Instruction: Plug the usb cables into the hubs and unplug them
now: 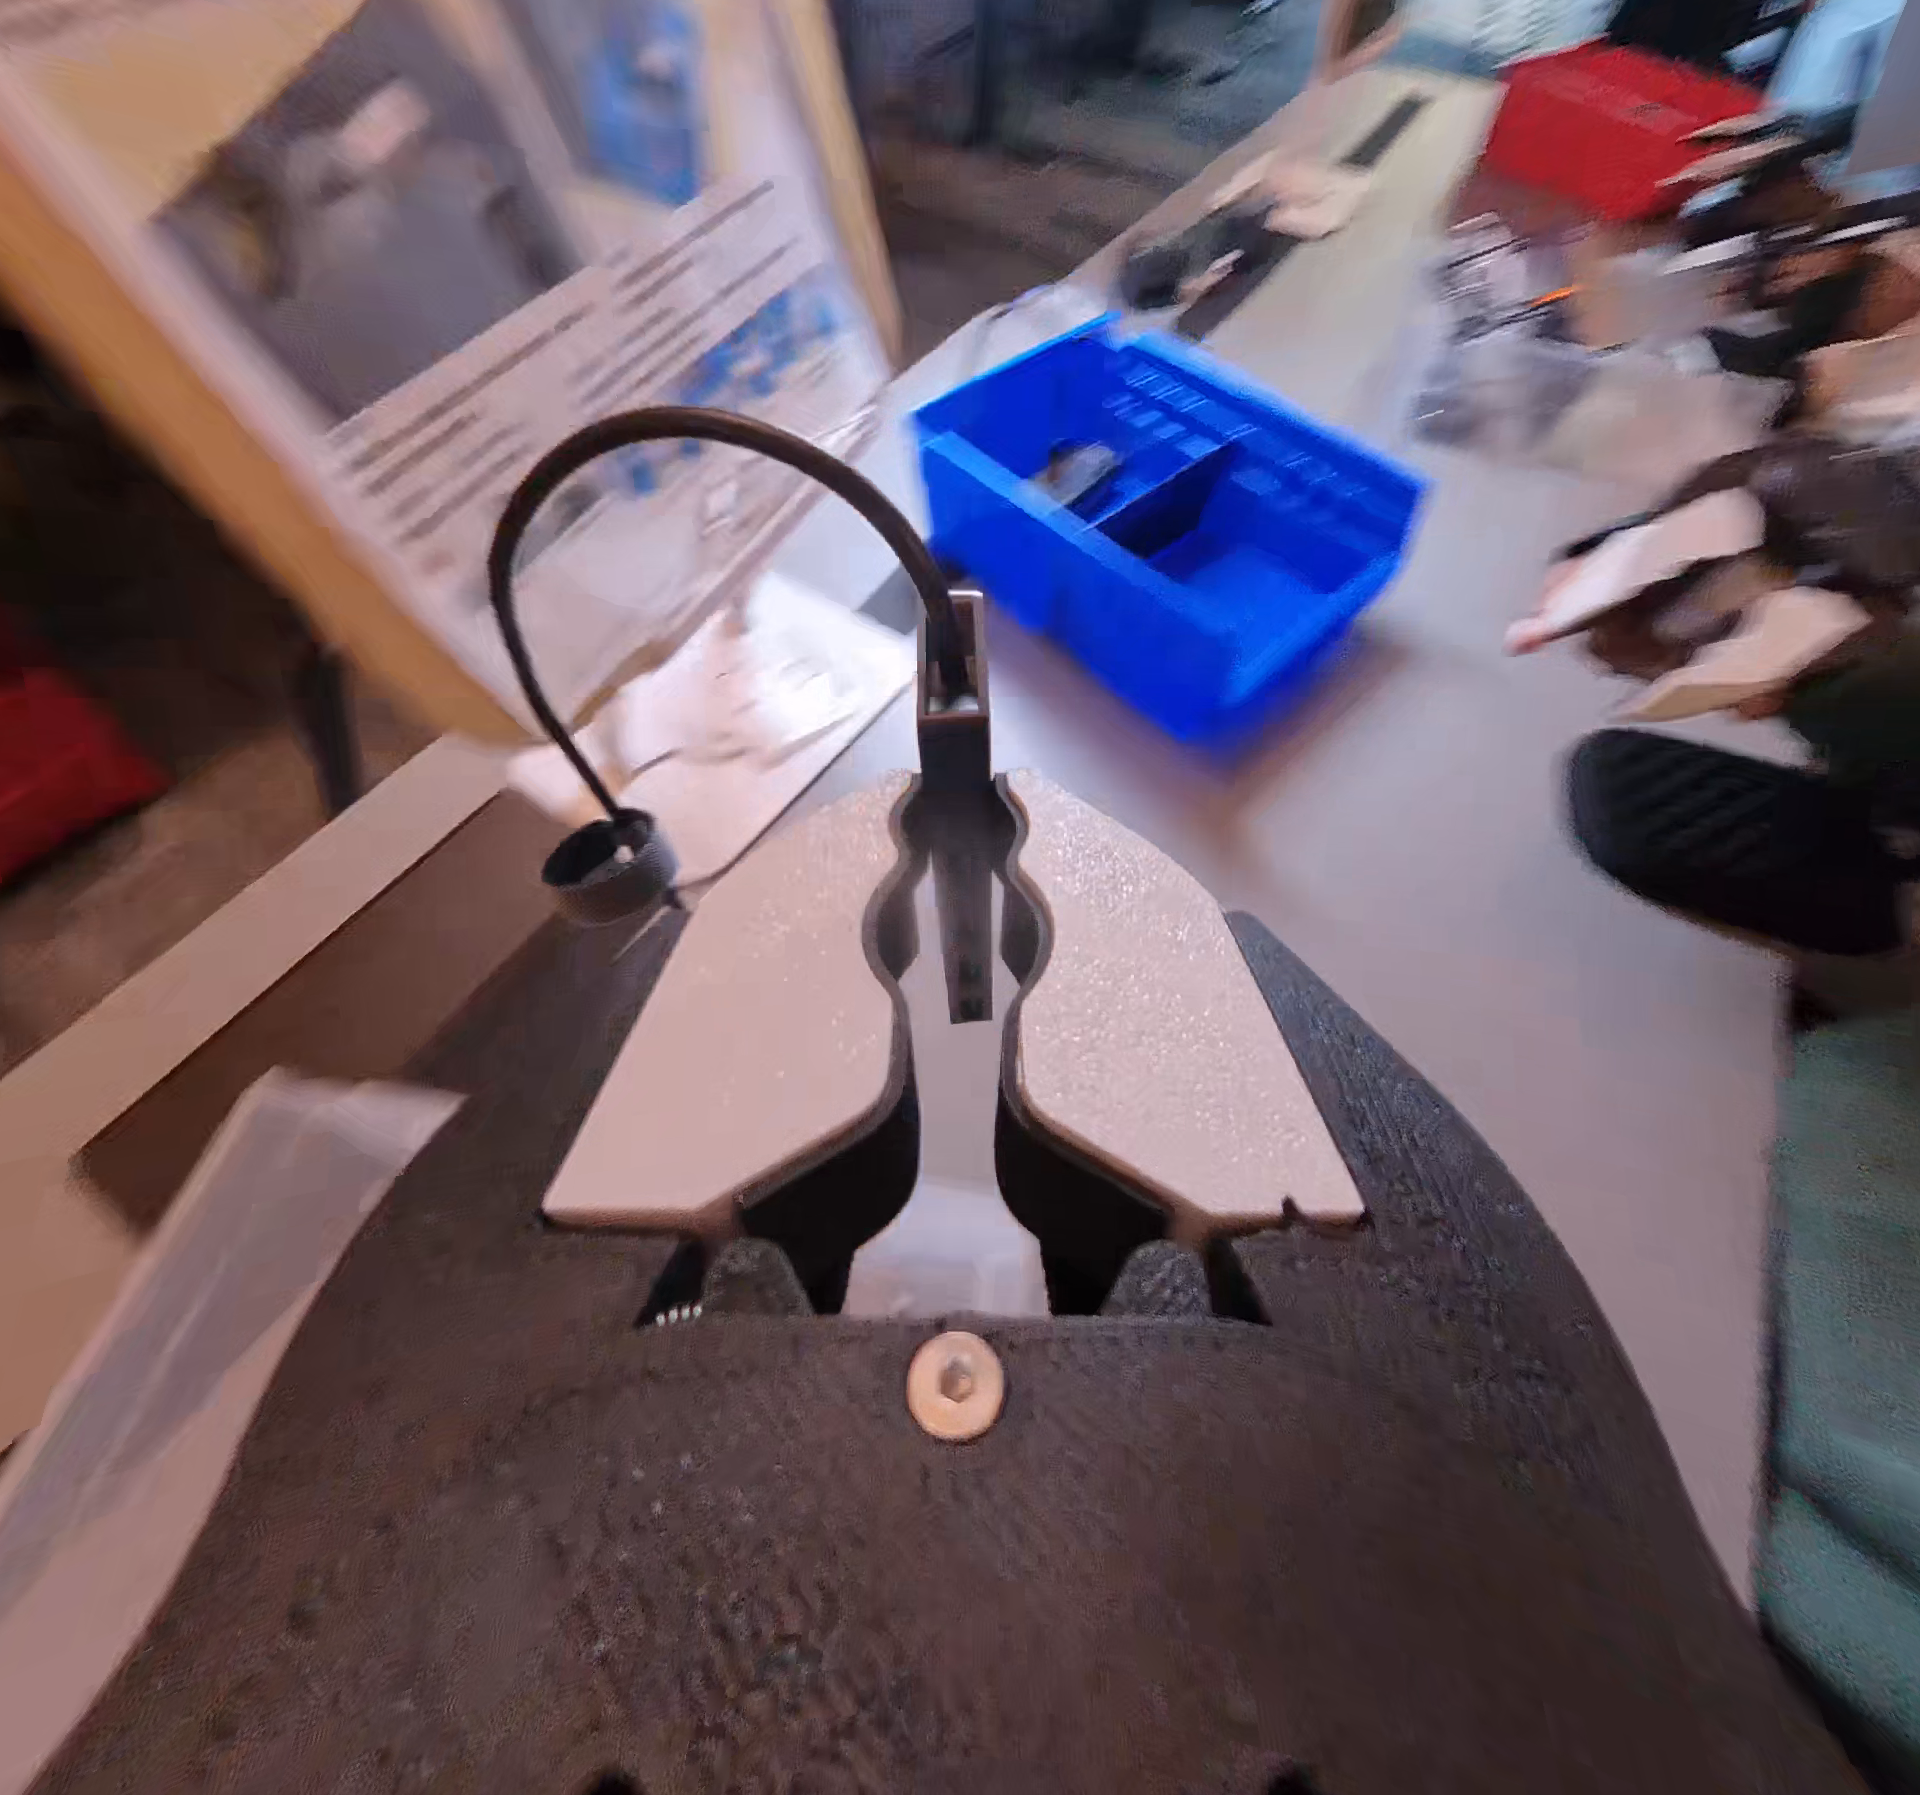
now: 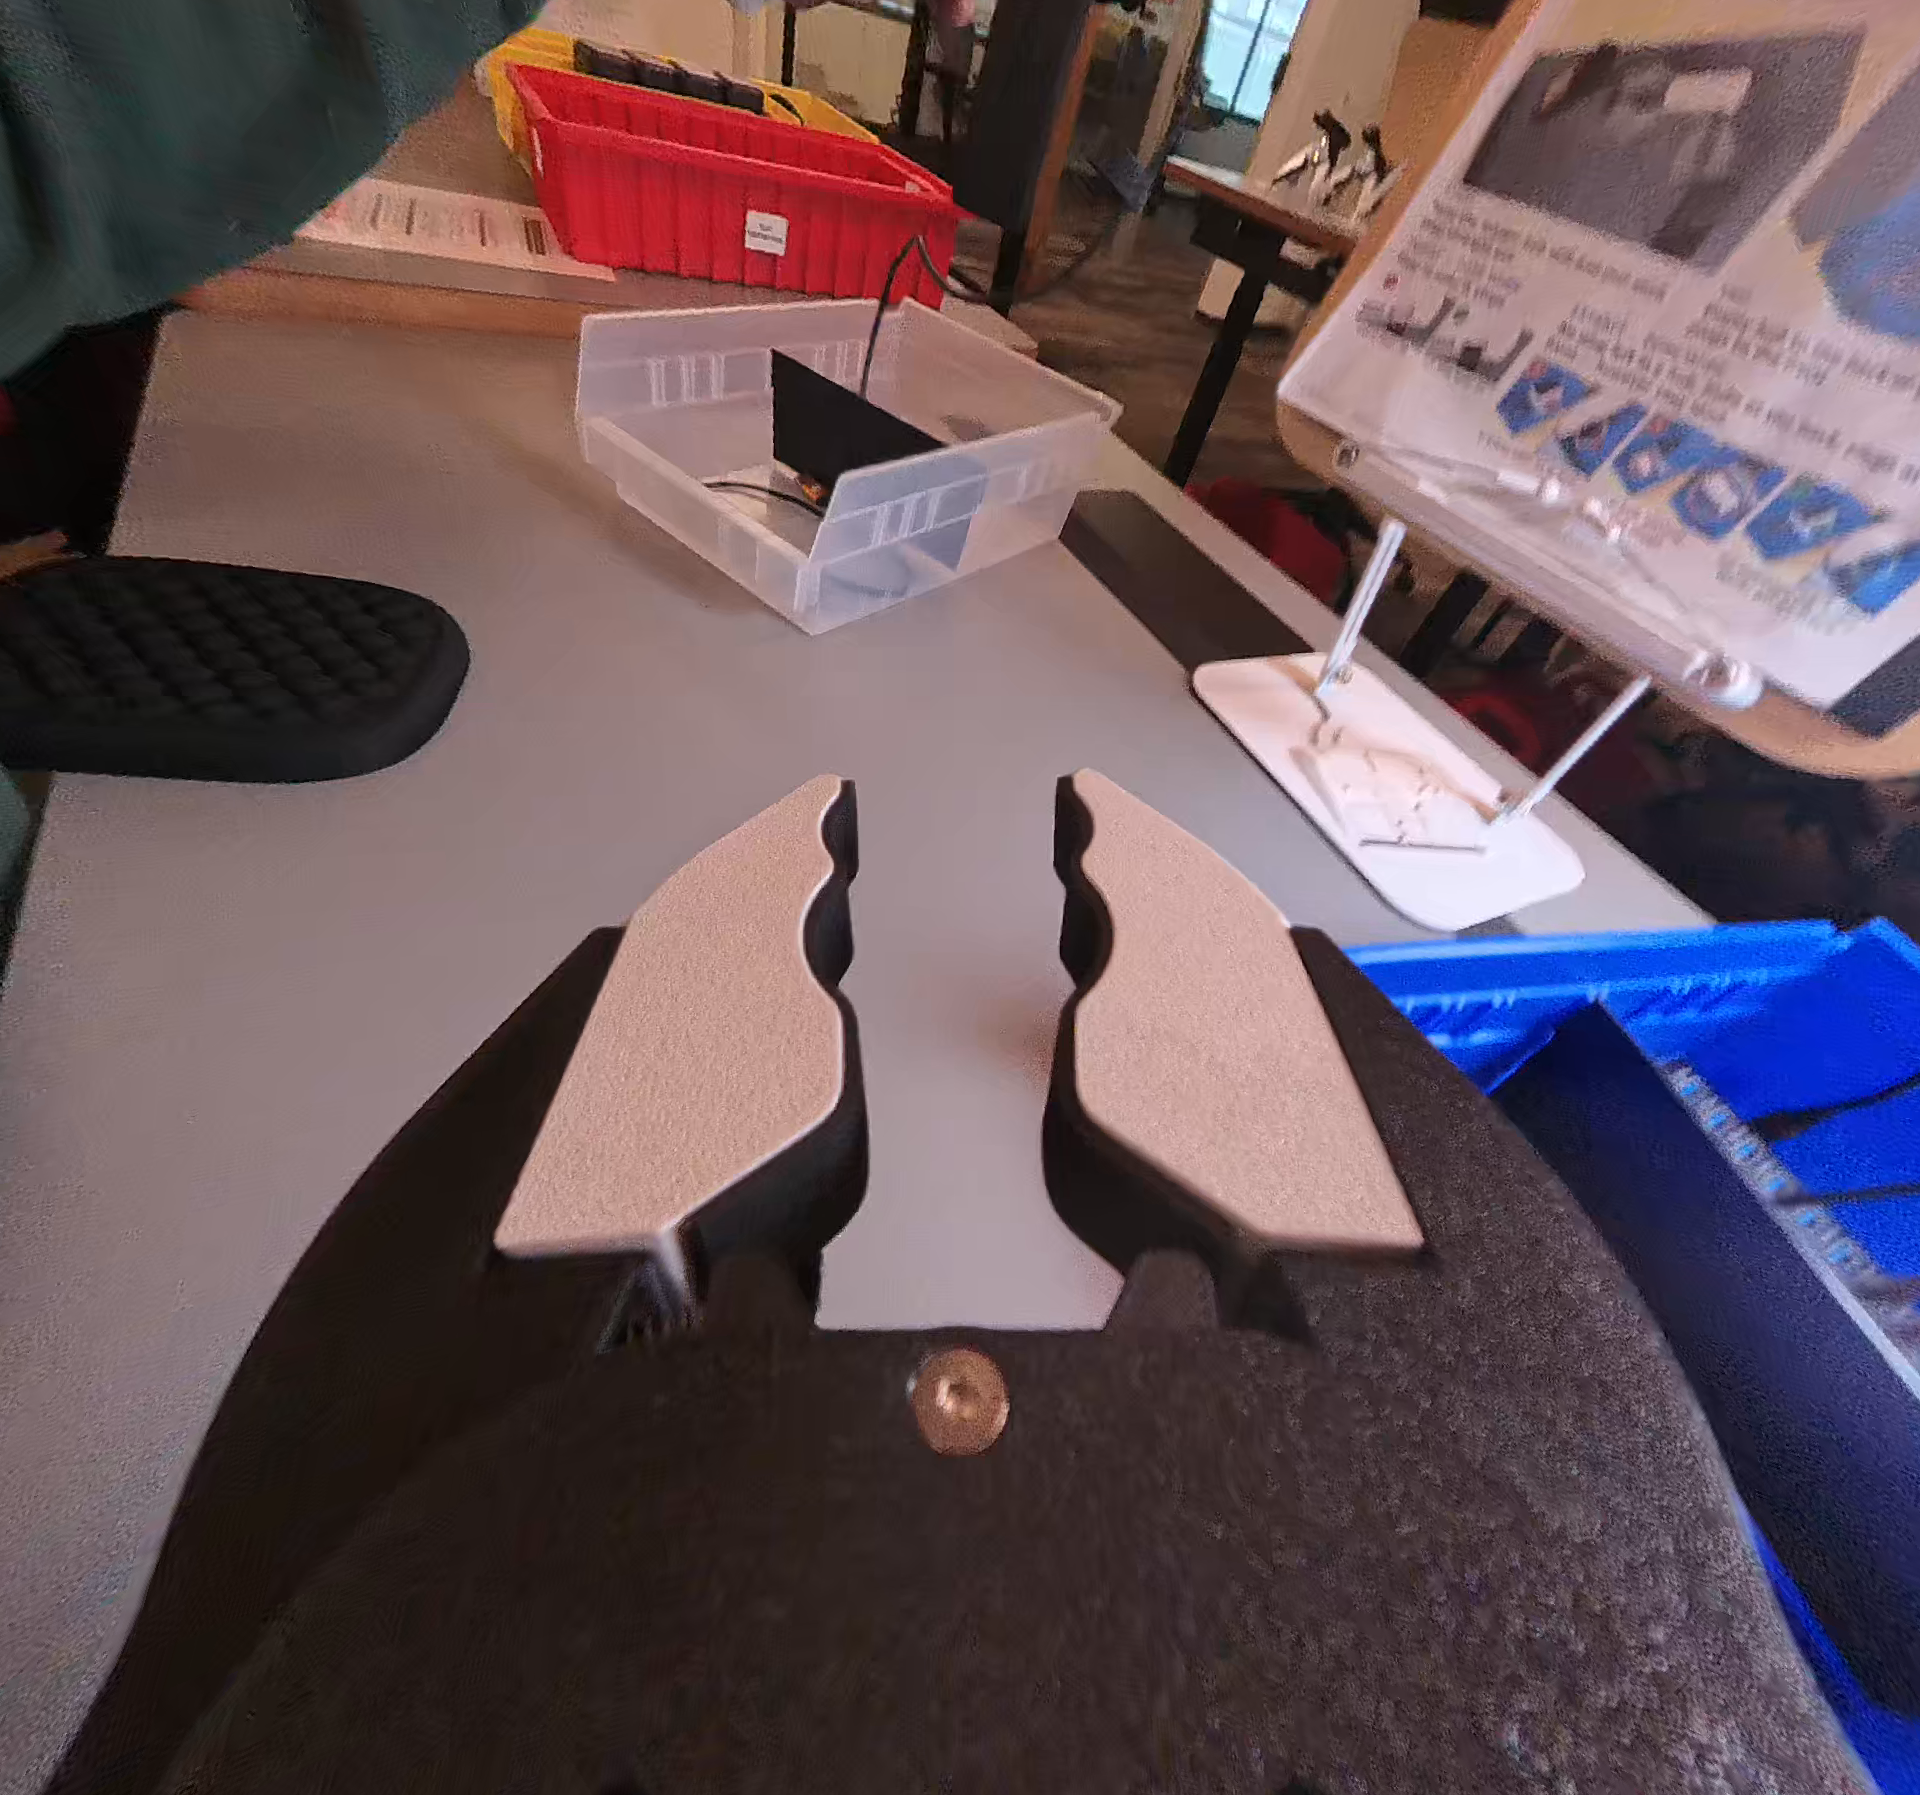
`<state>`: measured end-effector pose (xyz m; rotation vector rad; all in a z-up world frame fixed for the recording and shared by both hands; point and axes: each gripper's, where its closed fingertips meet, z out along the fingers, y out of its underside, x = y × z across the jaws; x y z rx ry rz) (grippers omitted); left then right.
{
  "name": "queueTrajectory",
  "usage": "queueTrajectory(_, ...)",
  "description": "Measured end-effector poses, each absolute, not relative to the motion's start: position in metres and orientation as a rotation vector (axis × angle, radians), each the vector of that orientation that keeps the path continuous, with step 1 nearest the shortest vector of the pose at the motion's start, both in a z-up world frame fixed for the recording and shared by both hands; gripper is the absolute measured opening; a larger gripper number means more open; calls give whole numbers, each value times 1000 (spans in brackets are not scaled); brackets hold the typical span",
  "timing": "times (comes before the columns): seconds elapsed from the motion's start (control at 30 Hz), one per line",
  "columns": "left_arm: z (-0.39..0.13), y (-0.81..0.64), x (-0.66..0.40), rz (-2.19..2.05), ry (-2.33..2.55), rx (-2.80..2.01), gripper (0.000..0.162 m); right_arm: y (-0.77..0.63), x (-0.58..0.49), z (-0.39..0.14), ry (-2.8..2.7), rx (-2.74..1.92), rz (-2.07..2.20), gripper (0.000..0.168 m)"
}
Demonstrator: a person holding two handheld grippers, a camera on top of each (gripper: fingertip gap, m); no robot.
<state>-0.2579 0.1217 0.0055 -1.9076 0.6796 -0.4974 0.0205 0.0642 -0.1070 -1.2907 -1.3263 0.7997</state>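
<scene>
Between left hand-held gripper (image 1: 954,810) tips: usb cable (image 1: 951,696) (background blurred, perhaps moving).

Both views are bright and evenly lit, with only soft shadows on the pale worktop (image 2: 644,706); a window (image 2: 1252,10) far back in the right wrist view glares white. The left wrist view is smeared by motion blur: the blue bin (image 1: 1174,540) and poster (image 1: 499,218) streak, while the left gripper (image 1: 956,810) stays sharp. Wide-angle distortion bends the edges of both views.
</scene>
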Motion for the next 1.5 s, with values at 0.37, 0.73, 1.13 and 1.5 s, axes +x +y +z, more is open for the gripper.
queueTrajectory(0.37, 2, 40, -25, -1193, 953, -1685, 11, 47, -12, -43, -1248, -324, -241, 55)
queueTrajectory(0.73, -75, 91, 0, -1625, 487, -1759, 19, 62, 0, -86, -1309, -294, -372, 15)
queueTrajectory(1.13, -102, 70, -36, -414, 1042, -1599, 48, 56, 52, -47, -1223, -857, 635, 11)
queueTrajectory(1.5, -195, 81, -55, -43, 1386, -1869, 25, 34, 140, 38, -1161, -922, 733, 11)
